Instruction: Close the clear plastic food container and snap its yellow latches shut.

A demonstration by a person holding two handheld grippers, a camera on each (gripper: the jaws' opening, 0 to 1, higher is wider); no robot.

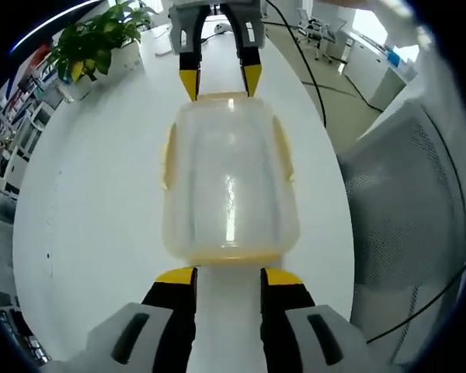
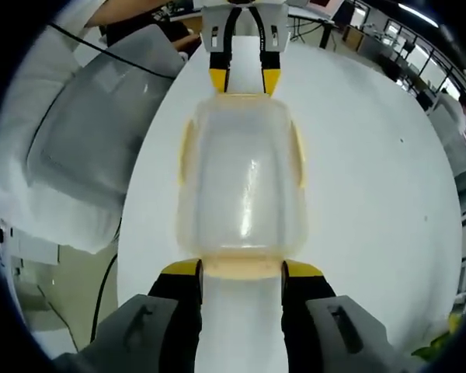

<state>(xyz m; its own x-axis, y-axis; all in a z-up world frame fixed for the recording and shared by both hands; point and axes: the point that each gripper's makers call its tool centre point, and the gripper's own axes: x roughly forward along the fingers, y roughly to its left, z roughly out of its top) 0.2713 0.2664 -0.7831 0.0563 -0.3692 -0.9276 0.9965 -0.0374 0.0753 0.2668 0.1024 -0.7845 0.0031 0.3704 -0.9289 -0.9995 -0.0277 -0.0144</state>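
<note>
**Two hand-held grippers at opposite ends of the container**

Yellow-tipped jaws of the left hand-held gripper [image 1: 228, 277] stand spread at the bottom centre of the left gripper view, their tips just at the near end of the clear plastic container [image 1: 229, 183]. White worktop [image 1: 85, 233] carries the container, which sits in the middle of the frame with its lid on. Yellow latches [image 1: 168, 155] lie along its sides. At the top centre the right hand-held gripper [image 1: 220, 78] reaches the far end, jaws also spread. A green plant [image 1: 93, 43] stands at the upper left.
</note>
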